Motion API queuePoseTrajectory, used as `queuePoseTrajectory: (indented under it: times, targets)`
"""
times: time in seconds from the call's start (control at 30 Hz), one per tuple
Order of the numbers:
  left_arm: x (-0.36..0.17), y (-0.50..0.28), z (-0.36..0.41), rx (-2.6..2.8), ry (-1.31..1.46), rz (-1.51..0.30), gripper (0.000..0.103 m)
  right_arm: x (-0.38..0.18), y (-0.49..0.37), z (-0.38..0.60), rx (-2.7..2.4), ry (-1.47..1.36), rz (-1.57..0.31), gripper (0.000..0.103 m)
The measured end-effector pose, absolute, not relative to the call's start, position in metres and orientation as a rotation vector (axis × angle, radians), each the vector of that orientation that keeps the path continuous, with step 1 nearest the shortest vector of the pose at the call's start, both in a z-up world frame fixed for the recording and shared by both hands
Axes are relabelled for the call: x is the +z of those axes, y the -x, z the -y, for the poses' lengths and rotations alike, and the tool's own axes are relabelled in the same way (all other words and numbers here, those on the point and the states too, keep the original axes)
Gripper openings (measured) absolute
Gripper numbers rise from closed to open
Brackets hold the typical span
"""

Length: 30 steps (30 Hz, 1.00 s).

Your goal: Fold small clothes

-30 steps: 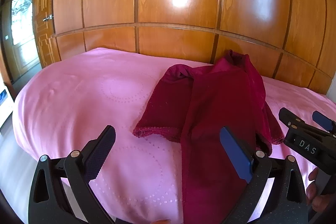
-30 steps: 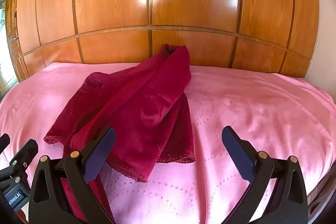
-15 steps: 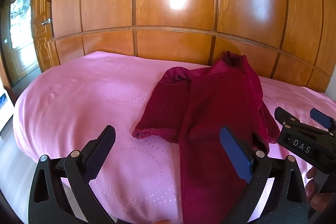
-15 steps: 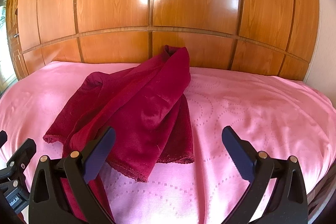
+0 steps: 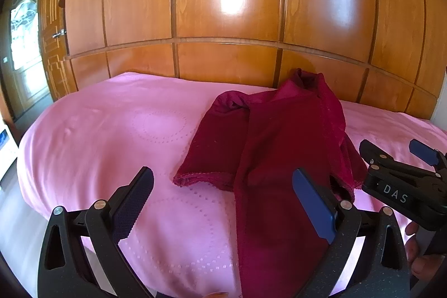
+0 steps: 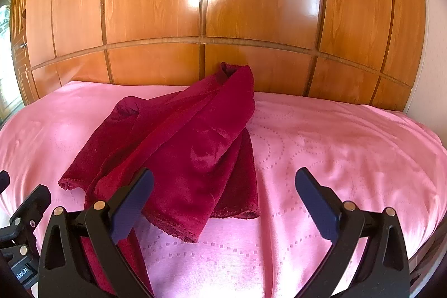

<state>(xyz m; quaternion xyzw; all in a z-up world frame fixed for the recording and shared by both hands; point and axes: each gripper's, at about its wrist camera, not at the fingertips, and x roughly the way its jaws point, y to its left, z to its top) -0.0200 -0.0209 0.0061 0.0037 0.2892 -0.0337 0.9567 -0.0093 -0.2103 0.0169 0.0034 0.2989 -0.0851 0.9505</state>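
Observation:
A dark red velvet garment (image 5: pixel 268 147) lies crumpled on the pink bed (image 5: pixel 117 136), one strip running over the near edge. It also shows in the right wrist view (image 6: pixel 184 147), bunched up toward the wardrobe. My left gripper (image 5: pixel 223 200) is open and empty, hovering over the near edge with the garment's strip between its fingers' line. My right gripper (image 6: pixel 223 200) is open and empty, just right of the garment's hem. The right gripper also shows in the left wrist view (image 5: pixel 399 161), and part of the left gripper's body shows at the left edge of the right wrist view (image 6: pixel 25 217).
A glossy wooden wardrobe (image 5: pixel 229 18) stands right behind the bed (image 6: pixel 349 147). A door (image 5: pixel 25 46) is at far left. The bed's near edge drops to the floor at the left.
Both views have shifted slightly; the grippers have tilted up and drawn back a little. The garment has not moved and both grippers stay open.

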Motion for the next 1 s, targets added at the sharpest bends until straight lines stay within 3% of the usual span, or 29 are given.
queuePoseTrajectory:
  times: [0.6,1.0]
  targets:
    - [0.008,0.022,0.026,-0.088,-0.024,-0.584,0.098,0.018,0.009,0.211,-0.172,-0.006,-0.608,0.101]
    - [-0.016,0.005,0.045,-0.239,-0.084,-0.707,0.098,0.014,0.003,0.246,-0.188,-0.079,-0.654,0.101]
